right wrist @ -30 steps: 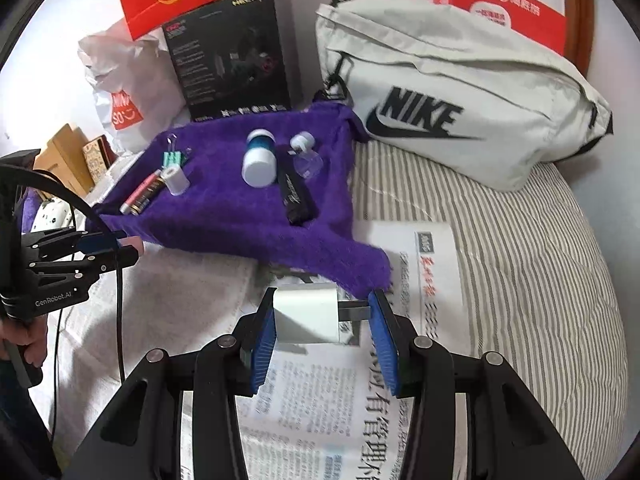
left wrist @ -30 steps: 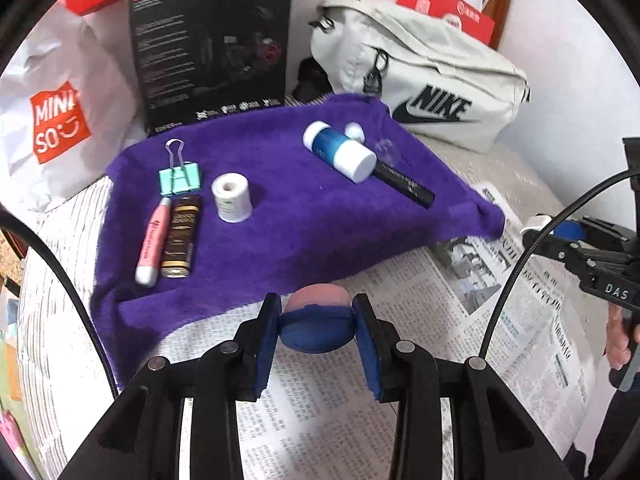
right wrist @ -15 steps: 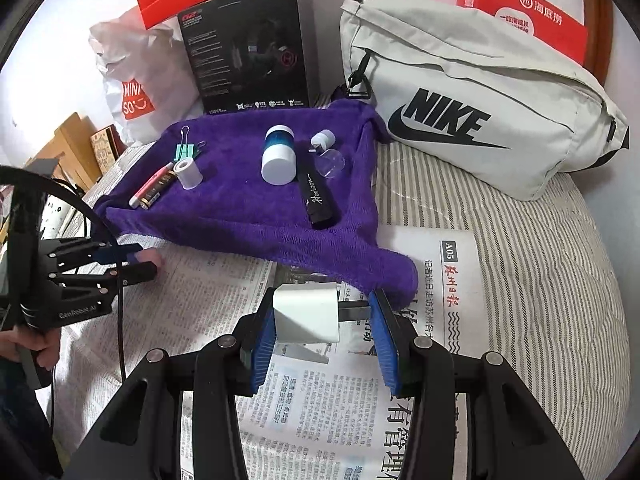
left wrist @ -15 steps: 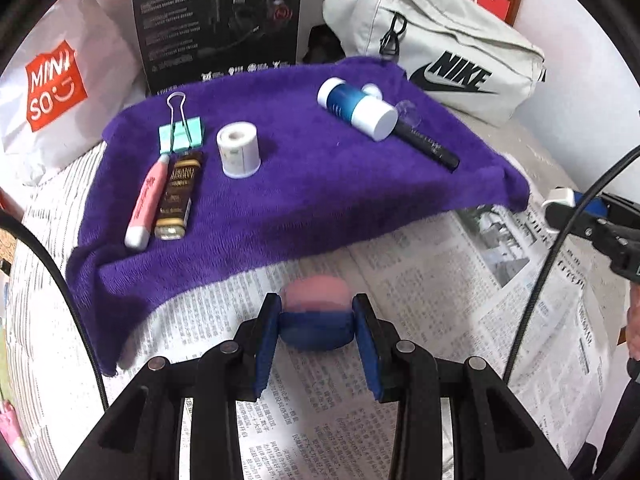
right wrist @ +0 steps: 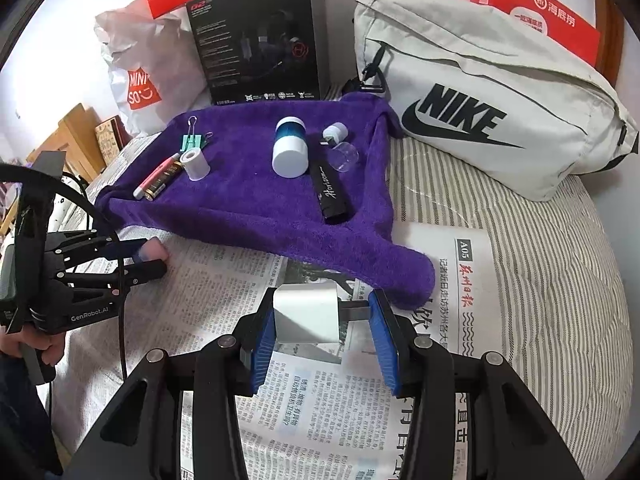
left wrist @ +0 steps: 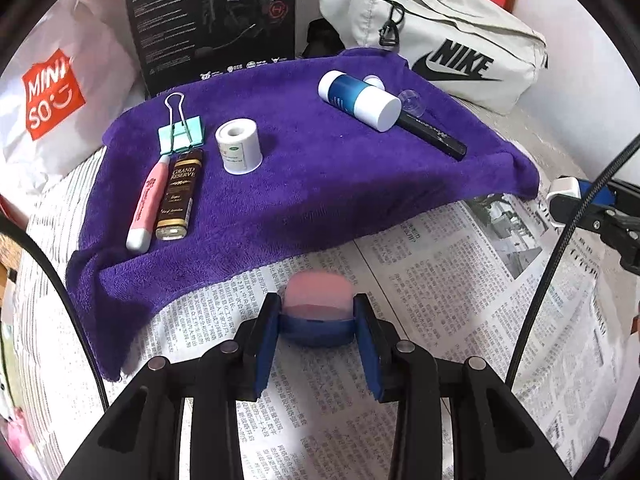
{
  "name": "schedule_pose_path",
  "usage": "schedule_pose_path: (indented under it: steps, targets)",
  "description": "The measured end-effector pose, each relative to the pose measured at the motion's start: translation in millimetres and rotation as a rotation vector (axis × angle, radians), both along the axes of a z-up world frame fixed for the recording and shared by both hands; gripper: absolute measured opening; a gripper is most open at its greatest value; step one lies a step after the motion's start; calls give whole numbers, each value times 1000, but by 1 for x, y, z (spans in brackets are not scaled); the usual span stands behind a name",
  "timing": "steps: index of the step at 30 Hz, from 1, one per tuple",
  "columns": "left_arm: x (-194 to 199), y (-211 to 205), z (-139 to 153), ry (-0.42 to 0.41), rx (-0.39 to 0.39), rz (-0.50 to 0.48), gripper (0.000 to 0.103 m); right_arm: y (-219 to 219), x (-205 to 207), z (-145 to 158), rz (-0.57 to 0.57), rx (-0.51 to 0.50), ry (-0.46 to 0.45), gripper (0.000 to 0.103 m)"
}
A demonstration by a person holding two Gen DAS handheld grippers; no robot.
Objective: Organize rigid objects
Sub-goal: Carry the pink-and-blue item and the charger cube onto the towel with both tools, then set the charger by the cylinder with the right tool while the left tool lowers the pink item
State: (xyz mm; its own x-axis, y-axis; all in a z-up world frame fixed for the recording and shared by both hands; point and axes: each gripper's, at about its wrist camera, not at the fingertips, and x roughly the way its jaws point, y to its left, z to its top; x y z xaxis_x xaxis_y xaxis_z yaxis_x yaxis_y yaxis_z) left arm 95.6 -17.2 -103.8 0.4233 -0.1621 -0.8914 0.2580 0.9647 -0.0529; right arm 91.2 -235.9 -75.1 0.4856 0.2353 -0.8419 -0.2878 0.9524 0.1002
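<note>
Pinching a pink-and-blue round case point(left wrist: 318, 312) low in the frame, the left tool point(left wrist: 317, 334) hangs over newspaper point(left wrist: 440, 280). The right tool point(right wrist: 322, 320) clamps a white charger plug point(right wrist: 306, 314) at lower centre, just beside the purple towel point(right wrist: 256, 204) edge

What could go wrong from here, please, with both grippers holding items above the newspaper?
The right gripper pinches the white plug-in charger between its body and its metal prongs, so it could twist loose. The left gripper squeezes the round pink-and-blue puff, which looks soft and might slip. Setting either down could knock the white-capped blue bottle lying on the purple towel.
</note>
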Motion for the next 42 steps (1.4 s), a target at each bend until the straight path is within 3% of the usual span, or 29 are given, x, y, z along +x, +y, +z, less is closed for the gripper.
schedule_pose_path:
  steps: [10, 22, 29, 42]
  targets:
    - [-4, 27, 35, -69, -66, 34, 35, 10, 17, 13, 31, 43, -18, 44]
    - [19, 47, 51, -97, -89, 54, 35, 28, 41, 24, 62, 44, -31, 44]
    - [39, 53, 44, -80, -125, 53, 35, 33, 58, 17, 59, 30, -14, 44]
    - [69, 60, 23, -20, -114, 61, 35, 53, 98, -12, 83, 12, 58, 44]
